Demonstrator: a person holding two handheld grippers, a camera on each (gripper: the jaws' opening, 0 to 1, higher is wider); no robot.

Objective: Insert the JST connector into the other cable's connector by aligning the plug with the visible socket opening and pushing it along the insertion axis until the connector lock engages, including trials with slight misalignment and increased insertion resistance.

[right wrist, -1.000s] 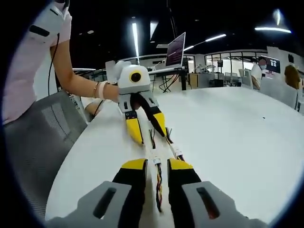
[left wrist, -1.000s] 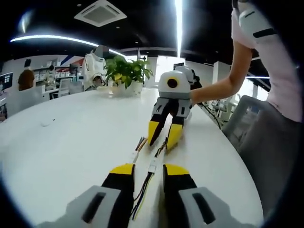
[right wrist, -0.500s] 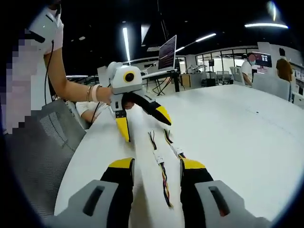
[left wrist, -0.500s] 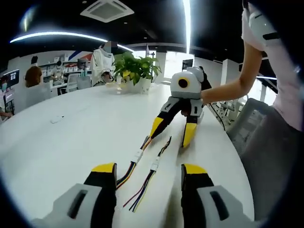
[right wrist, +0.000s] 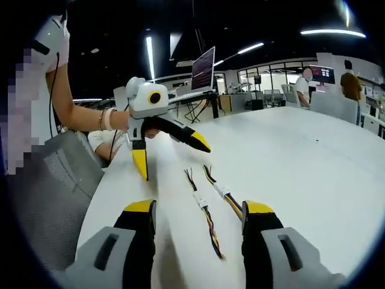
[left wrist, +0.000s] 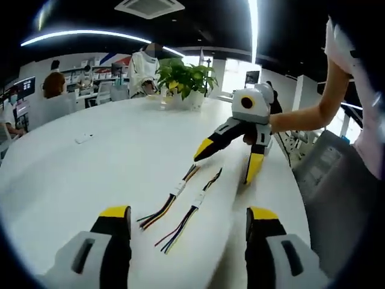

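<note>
Two short cables lie side by side on the white tabletop (left wrist: 90, 174), not joined, each with a small white connector partway along its multicoloured wires. In the left gripper view, the left cable (left wrist: 165, 206) and the right cable (left wrist: 191, 211) rest between the two tools, their loose wire ends pointing toward the left tool (left wrist: 187, 221), whose jaws stand spread wide with nothing between them. The right tool (left wrist: 229, 161) enters from the right, held by a hand (left wrist: 278, 123); its yellow-tipped jaws are also spread apart, hovering just beyond the far ends of the cables and touching neither. In the right gripper view, the same two cables (right wrist: 204, 217) (right wrist: 224, 195) lie on the tabletop (right wrist: 301, 162) between the spread jaws of the right tool (right wrist: 200, 214), with the left tool (right wrist: 170, 158) open above their far ends. A potted plant (left wrist: 183, 81) stands at the far side of the tabletop, and a grey chair (right wrist: 51, 192) sits beside its edge
</note>
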